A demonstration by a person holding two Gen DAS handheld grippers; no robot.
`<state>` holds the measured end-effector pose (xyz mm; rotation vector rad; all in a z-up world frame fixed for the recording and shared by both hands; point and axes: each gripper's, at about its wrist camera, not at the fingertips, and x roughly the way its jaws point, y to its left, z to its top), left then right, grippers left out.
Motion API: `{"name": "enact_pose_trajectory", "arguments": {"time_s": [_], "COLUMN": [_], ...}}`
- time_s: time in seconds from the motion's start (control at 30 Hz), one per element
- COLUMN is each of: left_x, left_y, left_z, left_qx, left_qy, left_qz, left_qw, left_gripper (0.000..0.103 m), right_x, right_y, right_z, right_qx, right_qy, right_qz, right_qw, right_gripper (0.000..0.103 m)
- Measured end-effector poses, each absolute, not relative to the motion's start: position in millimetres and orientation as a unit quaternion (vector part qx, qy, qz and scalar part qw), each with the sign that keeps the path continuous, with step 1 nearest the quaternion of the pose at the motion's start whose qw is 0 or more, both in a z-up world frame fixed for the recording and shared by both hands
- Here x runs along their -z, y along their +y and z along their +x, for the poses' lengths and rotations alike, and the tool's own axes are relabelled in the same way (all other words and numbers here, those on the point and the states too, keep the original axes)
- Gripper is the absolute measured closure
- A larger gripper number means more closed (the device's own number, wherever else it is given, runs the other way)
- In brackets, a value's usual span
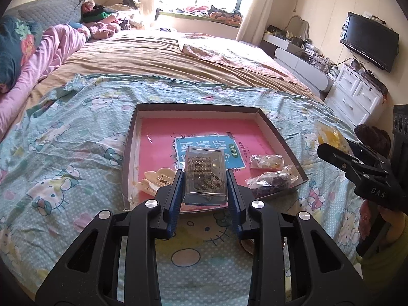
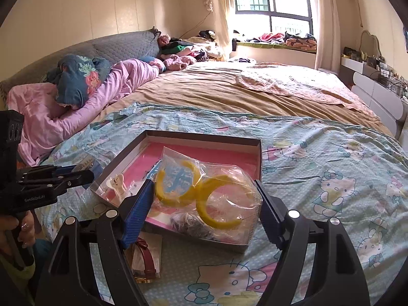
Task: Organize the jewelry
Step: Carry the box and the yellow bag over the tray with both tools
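My left gripper (image 1: 204, 178) is shut on a small clear plastic box (image 1: 204, 163) with gold-coloured chain inside, just above the near edge of a shallow dark tray (image 1: 199, 107) lined in pink. The tray holds a cream hair claw (image 1: 153, 181) and two small bags of beads (image 1: 270, 182). My right gripper (image 2: 204, 186) has its jaws wide, pressed on a clear bag (image 2: 229, 178) with two yellow hoops (image 2: 178, 193), over the tray's (image 2: 204, 136) near right corner. A red strap on a card (image 2: 145, 257) lies on the bed under that gripper.
The tray sits on a cartoon-cat print bedsheet (image 1: 76, 153). Pink bedding and pillows (image 2: 76, 97) lie to the left, a tan blanket (image 1: 165, 58) beyond. White drawers (image 1: 357, 94) and a wall TV (image 1: 369, 40) stand at the right of the bed.
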<state>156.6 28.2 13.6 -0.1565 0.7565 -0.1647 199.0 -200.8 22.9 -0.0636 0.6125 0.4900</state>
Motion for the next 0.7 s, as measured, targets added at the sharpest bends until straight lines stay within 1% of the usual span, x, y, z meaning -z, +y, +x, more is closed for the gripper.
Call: {"name": "enact_pose_trajectory", "arguments": {"time_s": [0.4, 0.7], "left_x": [-6, 1], "left_y": [23, 19], "left_z": [181, 200], "left_qx": [0.084, 0.088], "left_qy": [0.379, 0.388], "left_qz": [-0.077, -0.077], "left_qw": [0.918, 0.914], "left_gripper": [0.078, 0.078], "right_x": [-26, -13], "right_y": [-206, -204], "right_z": [218, 233], "right_qx": [-0.219, -0.210], "right_qy": [0.295, 0.309], "right_qz": [-0.030, -0.022], "right_qw": [0.930, 0.927], "right_gripper": [0.027, 0.027]}}
